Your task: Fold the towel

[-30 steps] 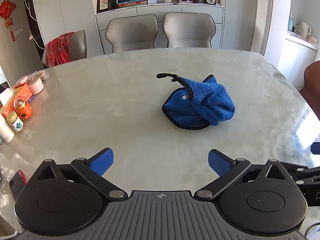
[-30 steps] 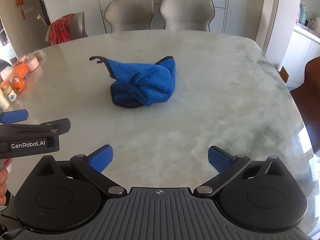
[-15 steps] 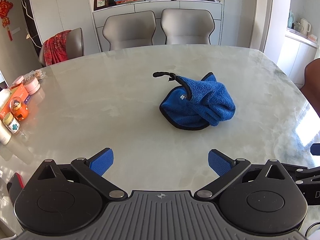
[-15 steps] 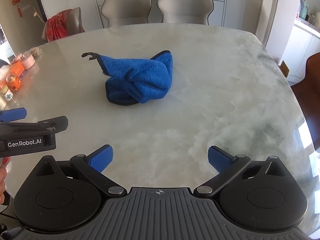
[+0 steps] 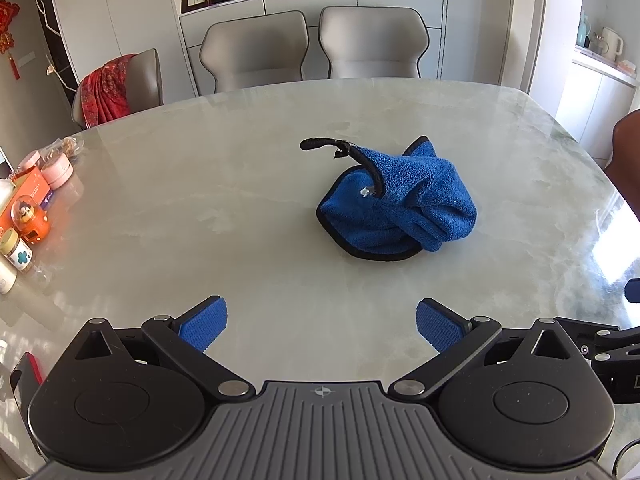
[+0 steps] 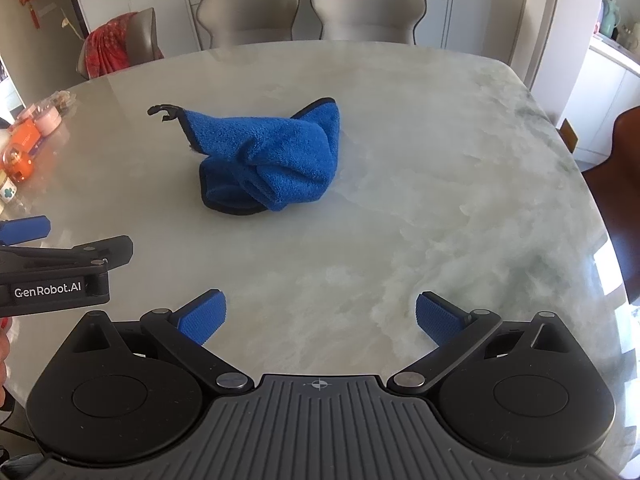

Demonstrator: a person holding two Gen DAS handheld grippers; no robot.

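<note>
Small jars and orange box (image 5: 25, 200) crowd tabletop's left edge. Left gripper (image 5: 321, 322) over near edge, jaws spread wide, holding nothing. Blue towel (image 5: 400, 208) crumpled in heap near middle of marble tabletop (image 5: 200, 200), black hanging loop (image 5: 324, 144) sticking out toward left. Right gripper (image 6: 320, 318) over near edge, jaws likewise spread, empty, well apart from towel.
</note>
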